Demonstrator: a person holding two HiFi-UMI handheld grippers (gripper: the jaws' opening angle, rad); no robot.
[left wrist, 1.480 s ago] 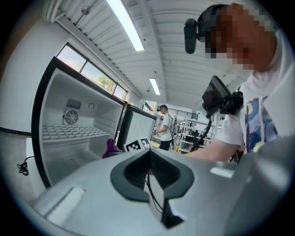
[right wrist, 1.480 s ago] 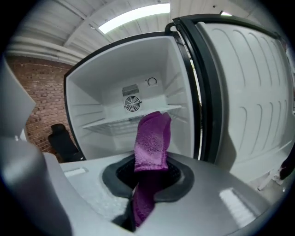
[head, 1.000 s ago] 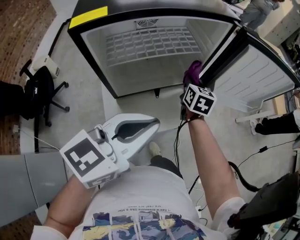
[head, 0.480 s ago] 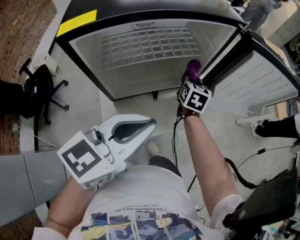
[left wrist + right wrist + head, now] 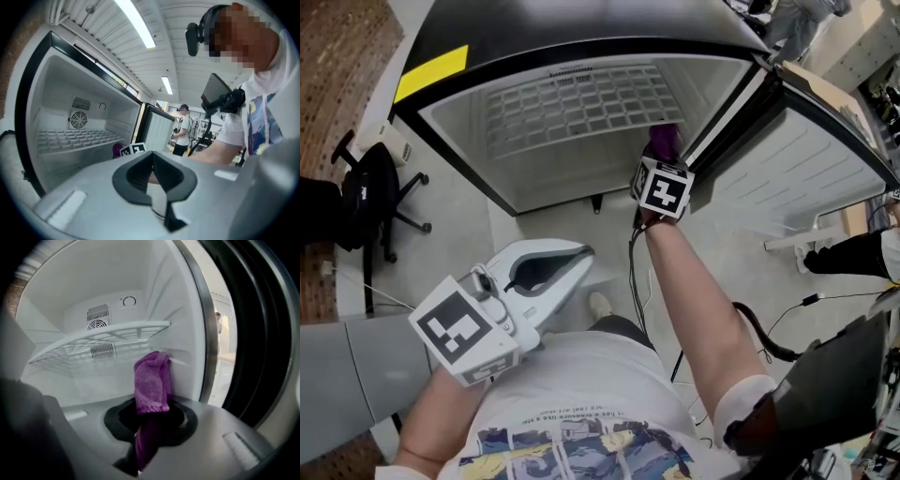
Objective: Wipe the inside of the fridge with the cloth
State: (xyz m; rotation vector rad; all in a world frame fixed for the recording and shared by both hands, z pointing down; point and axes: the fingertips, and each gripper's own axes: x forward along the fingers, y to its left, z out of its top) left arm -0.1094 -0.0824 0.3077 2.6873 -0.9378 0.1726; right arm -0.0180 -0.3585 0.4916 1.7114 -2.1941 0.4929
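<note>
The white fridge [image 5: 546, 171] stands open in front of me, with a wire shelf [image 5: 572, 101] across its inside. My right gripper [image 5: 661, 155] is shut on a purple cloth [image 5: 664, 141] and sits at the fridge's mouth, near the right inner wall. In the right gripper view the cloth [image 5: 151, 383] sticks up from the right gripper [image 5: 149, 420], close to the right wall [image 5: 183, 333] and just under the shelf [image 5: 103, 341]. My left gripper [image 5: 579, 255] hangs low, well outside the fridge. Seen in its own view, the left gripper [image 5: 152, 176] is shut and holds nothing.
The fridge door [image 5: 792, 159] swings open to the right. A black office chair [image 5: 356, 202] stands on the floor at the left. Cables [image 5: 759, 333] trail across the floor on the right. Beyond the door, another person [image 5: 182, 129] stands in the background.
My right gripper has carried the cloth forward and a little left, from the door's edge into the fridge's mouth. The left gripper has barely moved.
</note>
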